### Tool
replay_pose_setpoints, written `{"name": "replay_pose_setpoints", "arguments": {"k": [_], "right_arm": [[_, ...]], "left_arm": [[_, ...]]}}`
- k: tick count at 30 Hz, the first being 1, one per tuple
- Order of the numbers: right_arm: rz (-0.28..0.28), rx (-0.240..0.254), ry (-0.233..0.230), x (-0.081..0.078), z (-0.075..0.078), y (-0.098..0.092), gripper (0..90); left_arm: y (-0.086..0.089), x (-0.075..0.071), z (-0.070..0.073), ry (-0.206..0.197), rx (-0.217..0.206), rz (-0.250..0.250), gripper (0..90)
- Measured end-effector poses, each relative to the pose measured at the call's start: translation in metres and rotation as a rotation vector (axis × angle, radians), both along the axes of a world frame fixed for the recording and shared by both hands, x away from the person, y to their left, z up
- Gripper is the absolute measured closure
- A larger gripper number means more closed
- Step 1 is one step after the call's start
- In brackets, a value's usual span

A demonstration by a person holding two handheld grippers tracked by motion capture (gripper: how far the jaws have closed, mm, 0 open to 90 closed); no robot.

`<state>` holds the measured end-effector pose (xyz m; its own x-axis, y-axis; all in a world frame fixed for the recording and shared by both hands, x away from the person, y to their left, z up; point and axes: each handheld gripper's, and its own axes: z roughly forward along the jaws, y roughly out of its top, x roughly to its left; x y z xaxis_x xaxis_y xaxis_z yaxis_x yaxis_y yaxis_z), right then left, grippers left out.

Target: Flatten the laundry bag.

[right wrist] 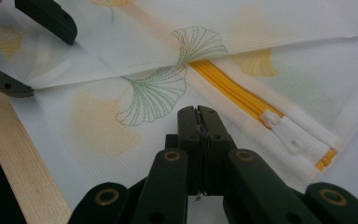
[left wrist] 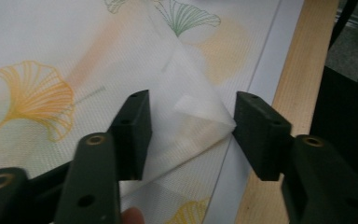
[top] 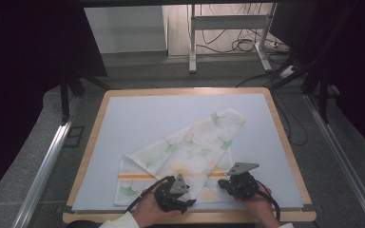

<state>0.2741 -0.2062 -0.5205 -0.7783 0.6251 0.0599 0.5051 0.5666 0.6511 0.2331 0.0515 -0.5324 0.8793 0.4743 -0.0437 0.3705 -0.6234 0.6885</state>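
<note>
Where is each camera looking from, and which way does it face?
High view: fixed above the near side, looking forward and down on the table, the cloth, both hands and claws.
Left gripper view: rides the left claw, looking along its parted jaws at a folded cloth corner; a fingertip shows.
Right gripper view: rides the right claw, jaws shut on the cloth, facing the yellow zipper.
Shared: both gripper views show the cloth's leaf print and the table's wooden edge.
</note>
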Motion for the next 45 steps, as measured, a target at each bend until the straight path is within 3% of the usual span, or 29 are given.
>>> {"name": "replay_pose_setpoints", "arguments": {"k": [2, 5, 9, 17, 29, 35, 45], "right_arm": [[0.0, 0.0, 0.0, 0.0, 0.0, 0.0, 87.8], [0.001, 0.002, 0.001, 0.0, 0.0, 0.0, 87.7], [0.001, 0.001, 0.001, 0.0, 0.0, 0.0, 87.6], [0.002, 0.001, 0.0, 0.0, 0.0, 0.0, 87.6], [0.003, -0.001, -0.002, 0.0, 0.0, 0.0, 87.1], [0.003, -0.002, -0.003, 0.0, 0.0, 0.0, 86.7], [0.003, -0.001, -0.004, 0.0, 0.0, -0.001, 86.3]], "left_arm": [[0.001, 0.001, 0.001, 0.007, -0.003, -0.006, 51.8], [0.003, 0.002, 0.001, 0.004, 0.004, 0.003, 64.7], [0.005, 0.004, 0.001, 0.002, 0.004, 0.018, 74.6], [0.007, 0.006, 0.002, -0.002, 0.001, 0.034, 86.2], [0.011, 0.004, 0.007, -0.039, -0.014, 0.029, 88.8], [0.018, 0.004, 0.017, -0.07, -0.05, 0.048, 89.0], [0.032, 0.014, 0.028, -0.113, -0.053, 0.095, 89.1]]}}
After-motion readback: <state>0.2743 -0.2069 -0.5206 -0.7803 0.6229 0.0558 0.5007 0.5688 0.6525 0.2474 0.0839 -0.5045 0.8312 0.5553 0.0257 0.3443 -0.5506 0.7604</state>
